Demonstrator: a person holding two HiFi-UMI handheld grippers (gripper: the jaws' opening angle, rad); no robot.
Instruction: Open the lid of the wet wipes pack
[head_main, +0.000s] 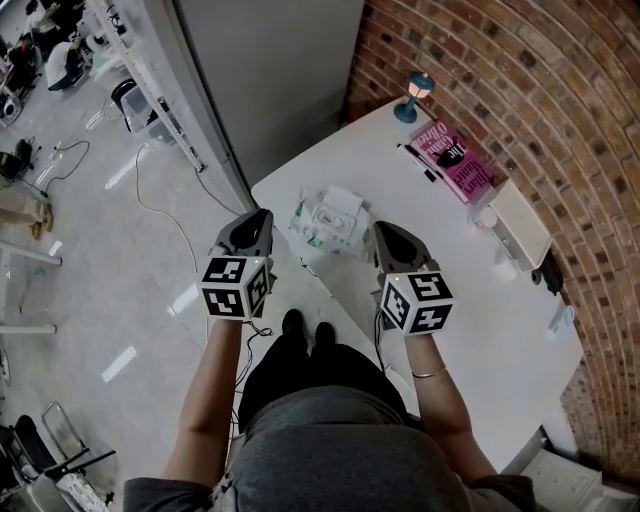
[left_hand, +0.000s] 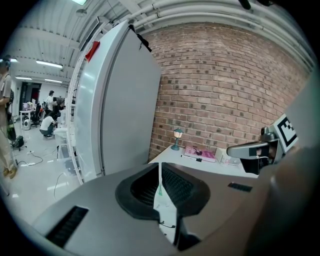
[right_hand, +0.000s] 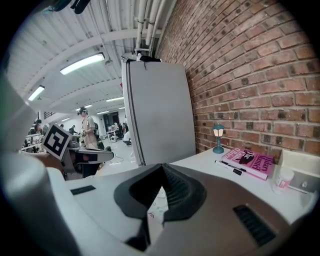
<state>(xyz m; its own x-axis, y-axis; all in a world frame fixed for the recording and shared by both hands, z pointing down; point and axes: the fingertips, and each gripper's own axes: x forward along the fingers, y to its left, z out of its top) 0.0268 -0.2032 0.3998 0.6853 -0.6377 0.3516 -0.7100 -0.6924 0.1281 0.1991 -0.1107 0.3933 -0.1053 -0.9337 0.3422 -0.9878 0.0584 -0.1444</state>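
The wet wipes pack (head_main: 328, 221), white with green print and a rectangular lid on top, lies on the white table (head_main: 450, 290) near its front corner. My left gripper (head_main: 262, 216) hovers just left of the pack, beyond the table's edge, and it is shut and holds nothing. My right gripper (head_main: 384, 231) hangs just right of the pack, also shut and empty. In the left gripper view the closed jaws leave a thin slit where a sliver of the pack (left_hand: 161, 194) shows. In the right gripper view a sliver of the pack (right_hand: 158, 201) shows the same way.
At the table's back by the brick wall stand a small blue lamp (head_main: 417, 92), a pink book (head_main: 455, 160), a pen (head_main: 421, 164), a small bottle (head_main: 487, 216) and a white box (head_main: 520, 225). A tall grey cabinet (head_main: 270, 80) stands left of the table.
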